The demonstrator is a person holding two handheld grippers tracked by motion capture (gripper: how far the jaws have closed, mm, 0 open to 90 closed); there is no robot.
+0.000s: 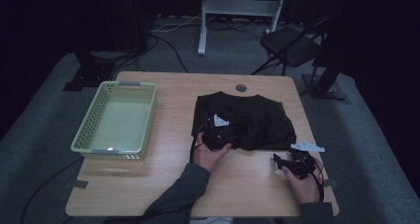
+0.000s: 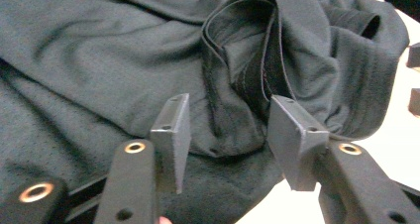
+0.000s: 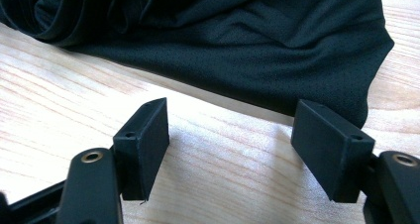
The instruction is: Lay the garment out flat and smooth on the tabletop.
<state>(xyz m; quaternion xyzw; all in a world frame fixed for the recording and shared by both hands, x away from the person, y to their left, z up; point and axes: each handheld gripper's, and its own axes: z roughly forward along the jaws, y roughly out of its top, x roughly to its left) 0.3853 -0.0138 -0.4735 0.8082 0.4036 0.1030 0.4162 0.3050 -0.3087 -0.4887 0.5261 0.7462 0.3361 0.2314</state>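
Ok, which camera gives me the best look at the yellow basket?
The high view: it shows the whole yellow basket on the table's left side, with its perforated walls and nothing inside. The left gripper view looks onto the black shirt, and the right gripper view onto the shirt's edge and bare wood, so neither helps with the basket.

High view looks down on the whole table (image 1: 168,100) — both gripper views sit close, sharing the black garment (image 2: 124,50).

Left tool (image 1: 216,135) jaws spread, hand curled beneath it, right tool (image 1: 287,163) jaws spread wide, held lower
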